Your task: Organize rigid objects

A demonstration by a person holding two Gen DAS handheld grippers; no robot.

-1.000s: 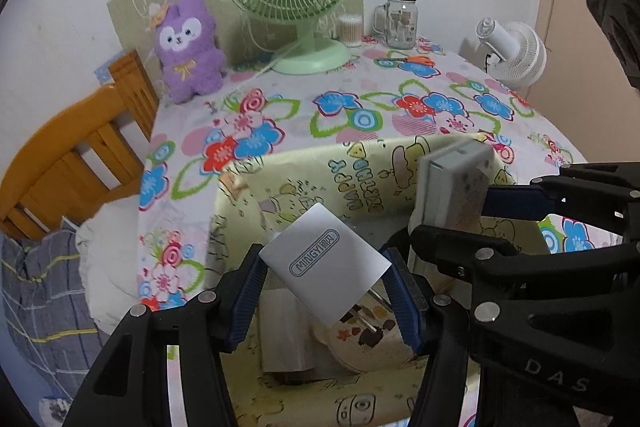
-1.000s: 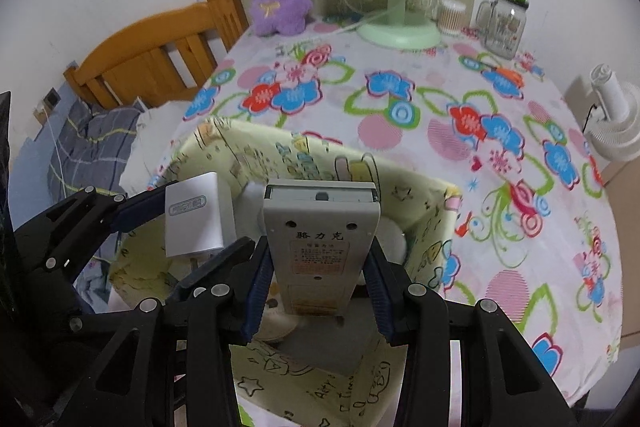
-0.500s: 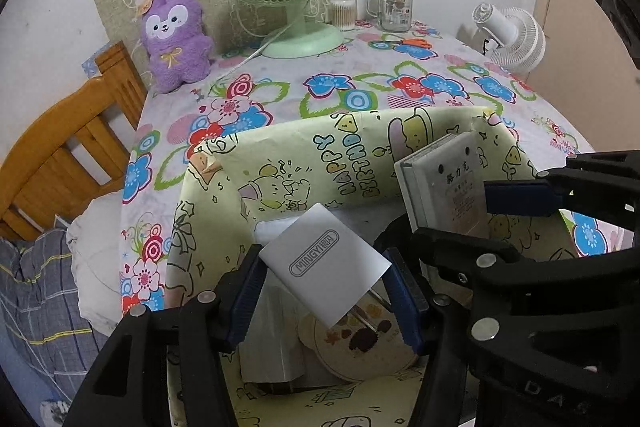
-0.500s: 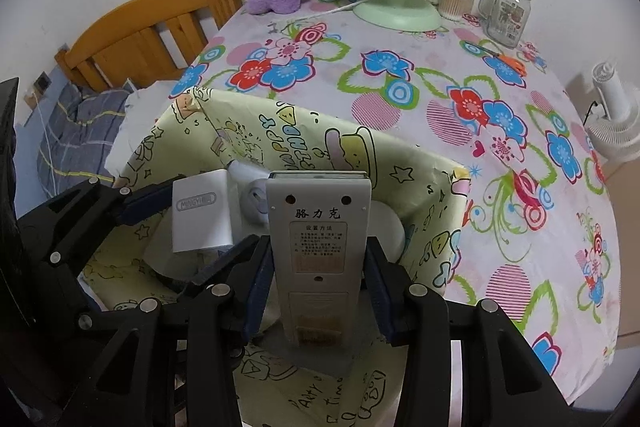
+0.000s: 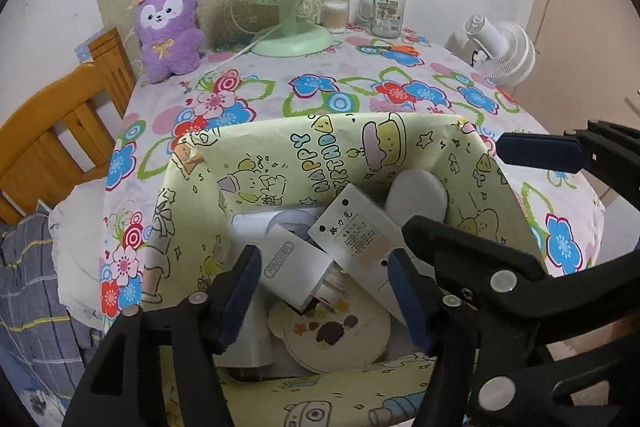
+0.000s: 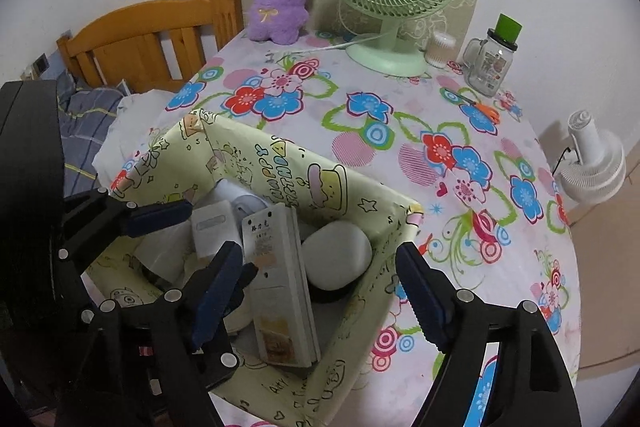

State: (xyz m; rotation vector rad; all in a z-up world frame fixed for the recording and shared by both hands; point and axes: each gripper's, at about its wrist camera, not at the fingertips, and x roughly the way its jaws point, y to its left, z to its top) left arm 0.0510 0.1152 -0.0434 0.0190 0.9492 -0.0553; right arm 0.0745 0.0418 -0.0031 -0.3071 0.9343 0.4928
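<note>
Left side: the left gripper (image 5: 324, 287) hangs over the yellow paper-lined box (image 5: 320, 147) on the flowered worktop (image 5: 360, 83). Half a second ago its jaws were clamped on the white plug adapter (image 5: 294, 269); they have just been opening and now stand apart. The adapter lies free between them, tilted, prongs down, resting on other contents and leaning against the card. Release judged complete.

Centre: the grey-white flat card pack (image 6: 276, 279) now lies slanted inside the box, its upper end near the far wall, beside a rounded white case (image 6: 336, 259). A round wooden disc (image 5: 332, 331) sits beneath, near the front wall.

Right side: the right gripper (image 6: 320, 291), which pinched the pack a moment ago, has just been opening; its jaws stand wide apart, one left of the pack, the other over the box's right wall. No pad presses on the pack.

Finding: both items are deposited in the box. Both grippers appear free to withdraw; contents are loosely piled, not aligned.
</note>
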